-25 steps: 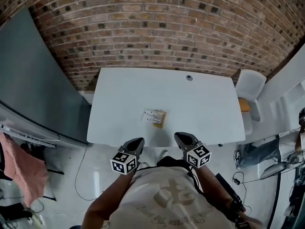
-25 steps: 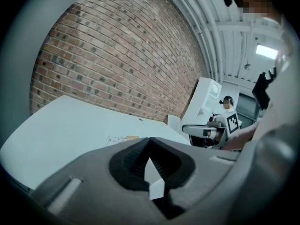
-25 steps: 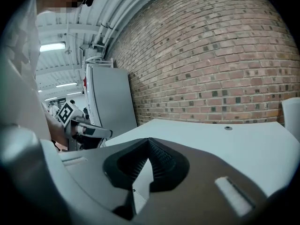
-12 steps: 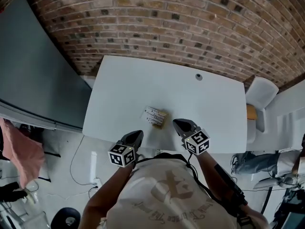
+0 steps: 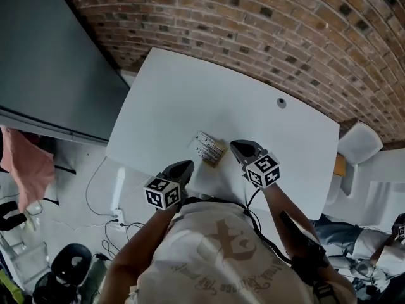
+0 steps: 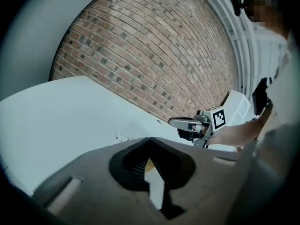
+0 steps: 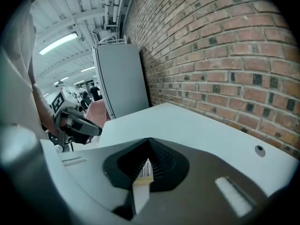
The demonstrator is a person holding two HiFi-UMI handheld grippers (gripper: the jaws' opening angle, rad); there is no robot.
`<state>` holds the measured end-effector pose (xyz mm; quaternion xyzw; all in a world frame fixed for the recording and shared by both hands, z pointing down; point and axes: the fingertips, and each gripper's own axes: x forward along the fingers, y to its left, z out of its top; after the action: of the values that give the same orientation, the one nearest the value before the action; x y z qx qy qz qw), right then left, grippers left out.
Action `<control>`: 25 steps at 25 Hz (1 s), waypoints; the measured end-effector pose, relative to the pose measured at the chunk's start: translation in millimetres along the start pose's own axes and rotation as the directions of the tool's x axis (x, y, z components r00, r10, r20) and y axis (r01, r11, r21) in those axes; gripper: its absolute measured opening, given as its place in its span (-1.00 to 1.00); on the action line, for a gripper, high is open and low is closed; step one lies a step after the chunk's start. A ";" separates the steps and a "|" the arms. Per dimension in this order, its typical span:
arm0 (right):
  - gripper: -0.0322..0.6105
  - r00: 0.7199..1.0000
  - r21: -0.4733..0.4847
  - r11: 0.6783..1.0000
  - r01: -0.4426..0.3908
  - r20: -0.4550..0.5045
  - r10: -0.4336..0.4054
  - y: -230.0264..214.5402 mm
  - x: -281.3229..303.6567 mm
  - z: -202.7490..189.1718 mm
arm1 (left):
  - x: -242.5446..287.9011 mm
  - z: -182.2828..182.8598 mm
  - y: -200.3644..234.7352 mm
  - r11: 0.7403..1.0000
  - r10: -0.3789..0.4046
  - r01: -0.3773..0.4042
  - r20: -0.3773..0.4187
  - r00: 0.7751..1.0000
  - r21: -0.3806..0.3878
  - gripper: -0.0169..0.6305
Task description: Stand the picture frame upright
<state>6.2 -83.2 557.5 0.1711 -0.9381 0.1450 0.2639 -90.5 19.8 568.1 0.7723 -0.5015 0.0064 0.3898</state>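
The picture frame (image 5: 209, 149) lies flat on the white table (image 5: 209, 94), close to its near edge, with a pale printed face and a wooden border. My left gripper (image 5: 187, 166) hovers shut just short of the frame's near left side. My right gripper (image 5: 235, 146) is shut too and sits just right of the frame. In the left gripper view the shut jaws (image 6: 150, 139) point at the frame (image 6: 122, 138), and the right gripper (image 6: 187, 123) shows beyond. In the right gripper view a strip of the frame (image 7: 145, 169) shows through the jaw notch (image 7: 149, 140).
A brick wall (image 5: 266, 18) runs behind the table. A grey cabinet (image 5: 44, 62) stands at the left, a white chair (image 5: 359, 145) at the right. A small round grommet (image 5: 281, 102) sits in the tabletop. Pink cloth (image 5: 28, 170) and cables lie on the floor to the left.
Both shut grippers have moved forward from the table's near edge to either side of the frame. The head view has swung, so the table looks tilted. The frame has not moved.
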 end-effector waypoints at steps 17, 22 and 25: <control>-0.88 0.900 -0.056 0.950 -0.307 -0.341 0.271 -20.3 75.1 -42.1 | 54.3 -48.3 29.3 0.906 0.157 -0.184 -0.101 0.982 -0.382 -0.93; -0.69 0.837 0.033 0.946 -0.323 -0.457 0.301 -25.0 87.8 -61.0 | 69.4 -61.1 32.7 0.850 0.181 -0.240 -0.168 0.969 -0.468 -0.57; -0.60 0.798 0.095 0.934 -0.345 -0.493 0.345 -19.6 91.6 -68.2 | 77.0 -72.5 33.6 0.818 0.192 -0.285 -0.230 0.954 -0.499 -0.29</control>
<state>-29.1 -98.6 666.8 -0.0462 -0.8521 0.2303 0.4678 -50.8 -1.9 669.4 0.5631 -0.5422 -0.0170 0.6234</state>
